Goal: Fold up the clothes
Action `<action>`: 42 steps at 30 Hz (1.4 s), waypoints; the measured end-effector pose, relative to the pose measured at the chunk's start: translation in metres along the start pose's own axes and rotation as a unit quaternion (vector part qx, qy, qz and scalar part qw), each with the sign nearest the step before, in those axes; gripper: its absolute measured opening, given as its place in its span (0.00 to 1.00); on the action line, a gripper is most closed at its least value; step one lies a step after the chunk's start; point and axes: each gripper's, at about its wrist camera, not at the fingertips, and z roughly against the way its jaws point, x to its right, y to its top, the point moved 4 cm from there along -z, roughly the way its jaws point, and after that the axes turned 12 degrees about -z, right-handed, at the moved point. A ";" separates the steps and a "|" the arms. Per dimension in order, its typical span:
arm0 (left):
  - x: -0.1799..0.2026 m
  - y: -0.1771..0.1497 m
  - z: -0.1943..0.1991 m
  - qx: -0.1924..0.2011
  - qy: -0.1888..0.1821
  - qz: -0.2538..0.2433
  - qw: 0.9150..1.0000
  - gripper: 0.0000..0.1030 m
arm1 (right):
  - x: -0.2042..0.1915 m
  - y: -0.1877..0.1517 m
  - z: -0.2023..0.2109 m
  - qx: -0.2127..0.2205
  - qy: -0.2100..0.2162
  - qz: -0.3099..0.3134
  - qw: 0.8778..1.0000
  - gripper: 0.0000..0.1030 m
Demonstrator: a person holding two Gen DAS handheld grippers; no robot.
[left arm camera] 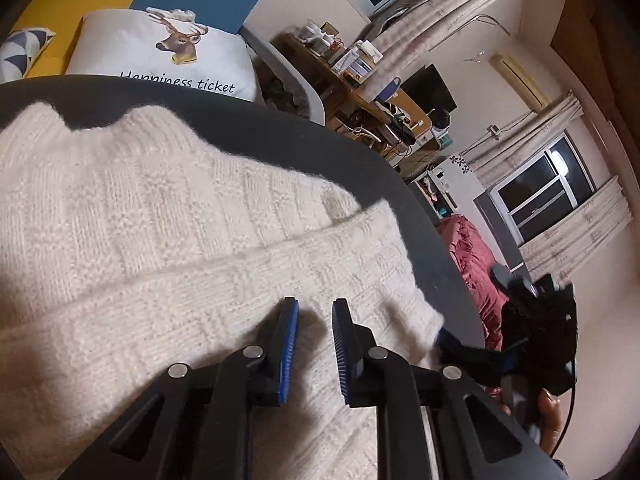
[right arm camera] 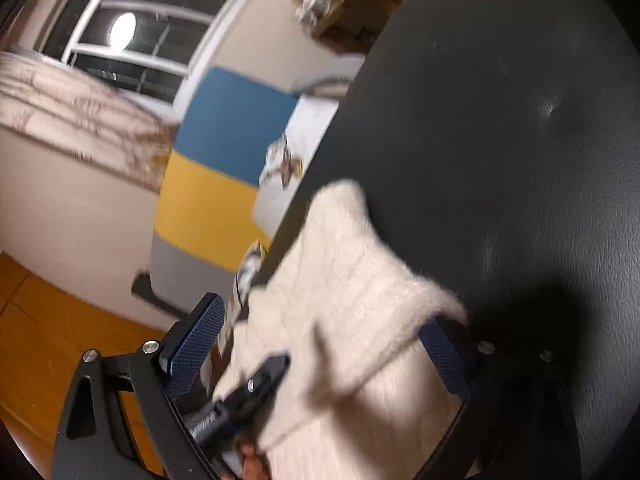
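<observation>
A cream knit sweater (left arm camera: 160, 220) lies spread on a dark round table (left arm camera: 280, 132), with one fold running across it. My left gripper (left arm camera: 316, 302) hovers low over the near part of the knit. Its blue pads stand a narrow gap apart, and I see no fabric pinched between them. In the right wrist view the sweater (right arm camera: 340, 280) reaches the table (right arm camera: 480, 100) edge. My right gripper (right arm camera: 322, 312) stands wide open around that end, one finger on each side. The far finger's tip is partly hidden by the knit. A black finger (right arm camera: 268, 372) of the left gripper rests on the cloth.
Beyond the table lie a white deer-print pillow (left arm camera: 160, 48), a cluttered wooden desk (left arm camera: 360, 80) and red bedding (left arm camera: 476, 264). A blue and yellow padded panel (right arm camera: 224, 160) stands by the wall. The orange floor (right arm camera: 40, 340) shows below the table edge.
</observation>
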 end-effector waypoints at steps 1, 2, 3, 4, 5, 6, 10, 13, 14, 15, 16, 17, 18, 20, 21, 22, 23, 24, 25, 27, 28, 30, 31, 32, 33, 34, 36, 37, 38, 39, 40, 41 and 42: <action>0.002 0.001 0.003 -0.003 0.000 0.001 1.000 0.26 | -0.001 -0.001 0.006 -0.007 -0.004 0.003 1.000 0.94; 0.003 0.002 0.009 0.003 -0.006 0.004 1.000 0.26 | -0.002 -0.001 0.013 -0.007 -0.011 0.011 1.000 0.94; 0.004 0.003 0.016 0.010 -0.013 0.007 1.000 0.26 | -0.007 0.001 0.023 0.001 -0.015 0.023 1.000 0.94; 0.004 0.003 0.025 0.021 -0.015 0.006 1.000 0.27 | -0.012 0.005 0.032 0.007 -0.015 0.032 0.999 0.94; 0.002 0.003 0.033 0.026 -0.011 0.004 1.000 0.27 | -0.017 0.009 0.035 0.006 -0.015 0.040 0.999 0.94; 0.000 0.002 0.041 0.031 -0.002 0.002 1.000 0.27 | -0.026 0.010 0.030 -0.007 -0.014 0.054 0.998 0.94; -0.019 -0.012 0.064 0.033 0.041 0.009 0.999 0.27 | -0.058 -0.005 -0.016 -0.089 -0.036 0.152 0.984 0.94; -0.042 -0.026 0.066 0.024 0.069 0.017 0.997 0.14 | -0.031 -0.021 -0.054 -0.151 -0.107 0.168 0.968 0.93; -0.046 -0.026 0.068 0.030 0.056 0.034 0.997 0.14 | -0.024 -0.023 -0.056 -0.144 -0.114 0.182 0.966 0.92; -0.049 -0.024 0.071 0.032 0.052 0.046 0.997 0.14 | -0.024 -0.026 -0.054 -0.131 -0.106 0.201 0.965 0.92; -0.048 -0.023 0.074 0.033 0.053 0.048 0.997 0.19 | -0.024 -0.028 -0.052 -0.127 -0.102 0.208 0.965 0.92; -0.047 -0.021 0.077 0.034 0.055 0.049 0.997 0.24 | -0.026 -0.030 -0.051 -0.127 -0.105 0.213 0.963 0.92; -0.044 -0.020 0.083 0.040 0.052 0.049 0.997 0.27 | -0.028 -0.031 -0.049 -0.128 -0.110 0.220 0.961 0.92; -0.042 -0.021 0.110 0.072 0.046 0.055 0.995 0.27 | -0.037 -0.033 -0.047 -0.122 -0.128 0.238 0.955 0.92; -0.041 -0.022 0.125 0.088 0.043 0.058 0.993 0.27 | -0.049 -0.037 -0.046 -0.108 -0.136 0.265 0.948 0.92; -0.049 -0.027 0.148 0.114 0.039 0.078 0.990 0.28 | -0.059 -0.043 -0.045 -0.099 -0.136 0.294 0.941 0.92; -0.058 -0.033 0.166 0.135 0.039 0.102 0.985 0.28 | -0.070 -0.050 -0.046 -0.091 -0.133 0.321 0.933 0.93; -0.072 -0.041 0.189 0.155 0.042 0.135 0.978 0.29 | -0.080 -0.060 -0.052 -0.091 -0.135 0.349 0.923 0.93; -0.089 -0.051 0.211 0.172 0.046 0.169 0.969 0.30 | -0.086 -0.069 -0.058 -0.094 -0.138 0.371 0.914 0.95; -0.117 -0.071 0.247 0.194 0.054 0.225 0.953 0.32 | -0.089 -0.092 -0.074 -0.098 -0.153 0.412 0.893 0.95; -0.127 -0.081 0.260 0.199 0.058 0.245 0.947 0.32 | -0.088 -0.101 -0.081 -0.100 -0.161 0.422 0.886 0.95; -0.141 -0.098 0.280 0.202 0.056 0.271 0.940 0.32 | -0.084 -0.116 -0.093 -0.107 -0.169 0.429 0.881 0.95; -0.141 -0.101 0.283 0.197 0.046 0.269 0.942 0.32 | -0.081 -0.122 -0.098 -0.111 -0.167 0.425 0.882 0.95; -0.139 -0.102 0.282 0.193 0.038 0.266 0.944 0.32 | -0.079 -0.128 -0.101 -0.115 -0.165 0.419 0.885 0.95; -0.137 -0.102 0.280 0.188 0.031 0.262 0.946 0.32 | -0.077 -0.131 -0.103 -0.117 -0.165 0.412 0.888 0.95; -0.135 -0.101 0.273 0.181 0.014 0.265 0.947 0.33 | -0.074 -0.134 -0.105 -0.117 -0.167 0.405 0.891 0.95; -0.132 -0.097 0.255 0.164 -0.016 0.271 0.949 0.33 | -0.070 -0.137 -0.106 -0.116 -0.168 0.394 0.896 0.95; -0.130 -0.096 0.245 0.153 -0.026 0.273 0.949 0.33 | -0.069 -0.137 -0.106 -0.114 -0.169 0.390 0.898 0.95; -0.129 -0.094 0.236 0.140 -0.025 0.274 0.951 0.33 | -0.067 -0.138 -0.105 -0.112 -0.170 0.387 0.900 0.95; -0.128 -0.093 0.228 0.127 -0.022 0.274 0.953 0.33 | -0.067 -0.138 -0.105 -0.111 -0.171 0.384 0.901 0.95; -0.128 -0.092 0.221 0.117 -0.018 0.274 0.954 0.33 | -0.066 -0.138 -0.104 -0.110 -0.172 0.383 0.901 0.95; -0.129 -0.092 0.215 0.109 -0.015 0.276 0.955 0.33 | -0.066 -0.138 -0.104 -0.109 -0.173 0.383 0.901 0.95; -0.130 -0.092 0.213 0.105 -0.014 0.279 0.954 0.33 | -0.065 -0.139 -0.104 -0.108 -0.174 0.383 0.901 0.95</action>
